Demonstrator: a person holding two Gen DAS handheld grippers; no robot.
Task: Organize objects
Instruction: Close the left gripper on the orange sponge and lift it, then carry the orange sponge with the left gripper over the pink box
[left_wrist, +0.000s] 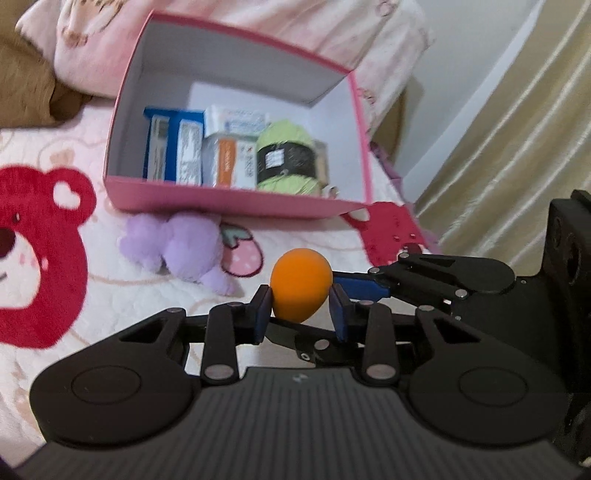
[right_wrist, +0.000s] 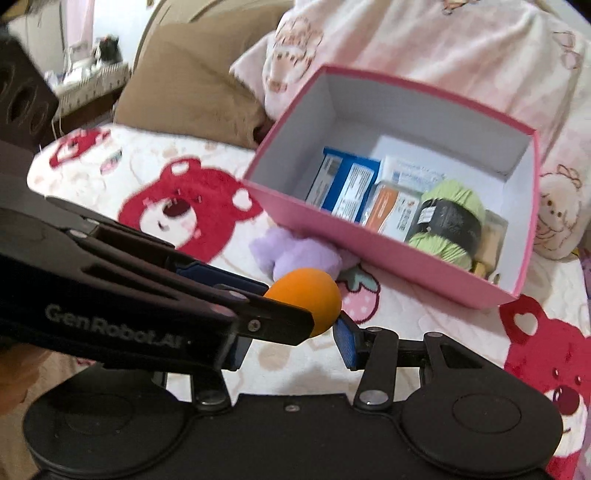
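Note:
An orange egg-shaped sponge (left_wrist: 300, 290) sits between both grippers above the bed. My left gripper (left_wrist: 301, 312) has its blue pads against the sponge's two sides. My right gripper (right_wrist: 295, 338) comes in from the right in the left wrist view, and its pads also flank the sponge (right_wrist: 308, 299); whether they press it I cannot tell. A pink box (left_wrist: 236, 195) lies beyond, holding blue and white cartons and a green yarn ball (left_wrist: 290, 158). A purple plush toy (left_wrist: 181, 251) lies against the box's front wall.
The bed has a white blanket with red bear prints (left_wrist: 37, 258). A pink pillow (right_wrist: 424, 44) and a brown cushion (right_wrist: 192, 92) lie behind the box. A curtain (left_wrist: 517, 147) hangs at the right.

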